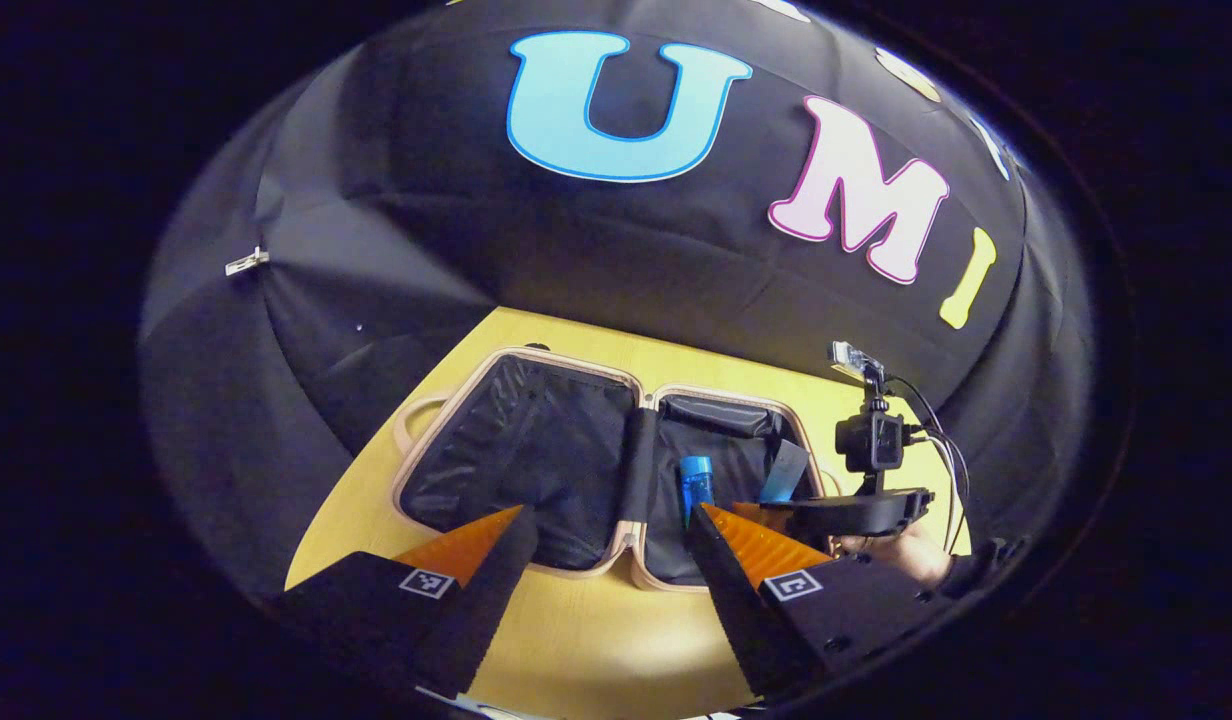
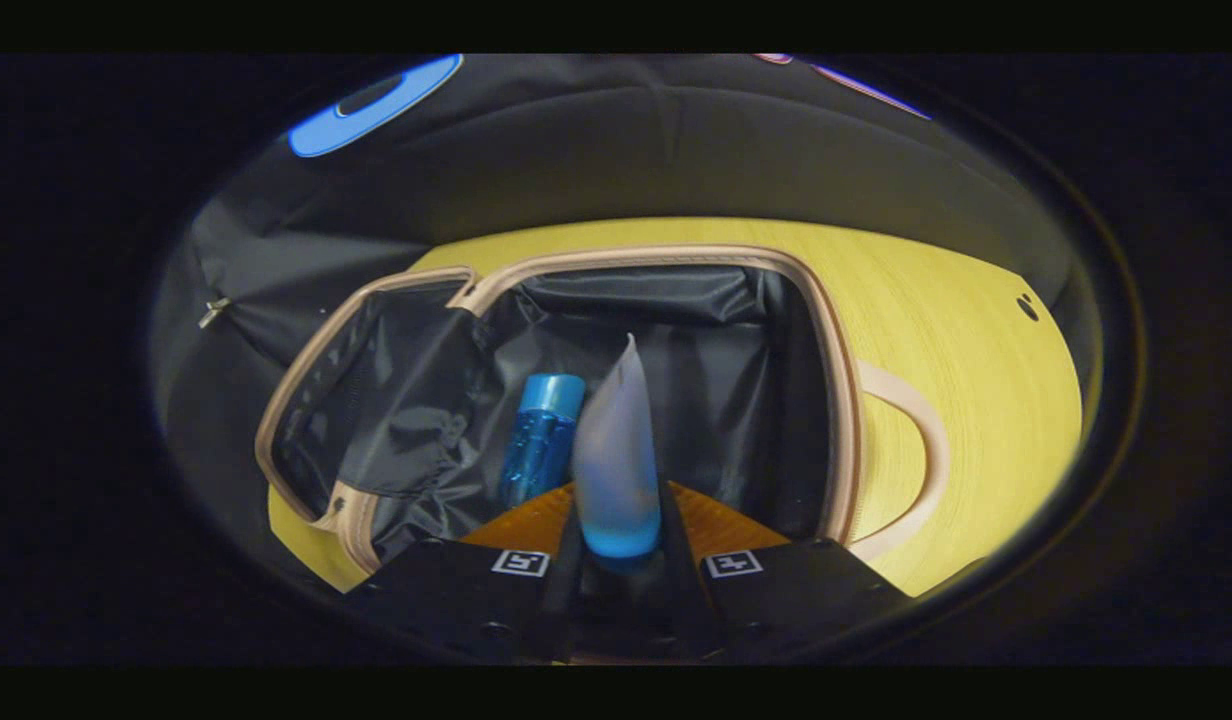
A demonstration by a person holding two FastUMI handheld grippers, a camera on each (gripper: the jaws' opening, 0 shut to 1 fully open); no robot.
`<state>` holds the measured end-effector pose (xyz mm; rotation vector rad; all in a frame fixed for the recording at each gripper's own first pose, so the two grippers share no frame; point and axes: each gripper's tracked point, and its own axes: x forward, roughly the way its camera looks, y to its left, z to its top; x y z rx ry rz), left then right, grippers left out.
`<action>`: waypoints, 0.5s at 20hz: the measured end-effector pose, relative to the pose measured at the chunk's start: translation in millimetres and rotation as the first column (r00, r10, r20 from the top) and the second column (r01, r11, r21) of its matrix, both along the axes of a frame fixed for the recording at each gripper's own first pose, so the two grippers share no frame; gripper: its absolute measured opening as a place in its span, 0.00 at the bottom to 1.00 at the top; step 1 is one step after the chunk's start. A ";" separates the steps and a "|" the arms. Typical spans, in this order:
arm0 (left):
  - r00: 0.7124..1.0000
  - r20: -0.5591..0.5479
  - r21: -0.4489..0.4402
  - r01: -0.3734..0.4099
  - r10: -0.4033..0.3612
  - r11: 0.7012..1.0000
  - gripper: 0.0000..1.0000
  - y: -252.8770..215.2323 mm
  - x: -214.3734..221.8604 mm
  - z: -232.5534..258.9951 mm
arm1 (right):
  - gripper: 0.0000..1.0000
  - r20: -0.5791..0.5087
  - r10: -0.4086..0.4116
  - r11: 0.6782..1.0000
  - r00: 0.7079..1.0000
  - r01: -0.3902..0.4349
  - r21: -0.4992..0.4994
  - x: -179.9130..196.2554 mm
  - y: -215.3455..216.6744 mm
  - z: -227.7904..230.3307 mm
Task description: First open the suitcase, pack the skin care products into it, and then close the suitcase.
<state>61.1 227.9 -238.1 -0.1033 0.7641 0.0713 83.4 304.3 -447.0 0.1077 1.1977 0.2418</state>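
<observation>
Each gripper (image 2: 616, 545) wore a black body, ridged finger pads, square coded tags, screws; the right gripper (image 1: 776, 515) carried a cabled camera (image 1: 871, 440).

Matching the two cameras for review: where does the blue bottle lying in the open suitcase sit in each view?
Left gripper view: the blue bottle lies right of centre, in the suitcase's right half, just above this gripper's right finger.
Right gripper view: the blue bottle lies left of centre, beside the tube held in this gripper.
Shared landmark: the suitcase's beige rim.
</observation>
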 end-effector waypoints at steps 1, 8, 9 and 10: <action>1.000 -0.002 0.009 -0.012 0.012 1.000 0.96 8.5 -1.3 -1.5 | 0.42 0.007 0.003 1.000 1.000 -0.003 -0.009 0.4 0.0 -0.6; 0.988 0.090 0.109 -0.134 0.124 0.985 0.96 106.5 21.2 1.2 | 0.87 0.133 0.033 0.999 0.991 -0.033 -0.007 0.5 6.7 46.2; 0.984 0.110 0.116 -0.152 0.140 0.982 0.96 125.7 30.3 2.4 | 0.90 0.163 0.036 0.999 0.986 -0.037 0.001 1.4 5.2 56.6; 0.980 0.128 0.113 -0.168 0.153 0.979 0.92 144.6 39.6 2.0 | 0.90 0.198 0.033 0.999 0.980 -0.035 0.008 1.3 1.7 69.0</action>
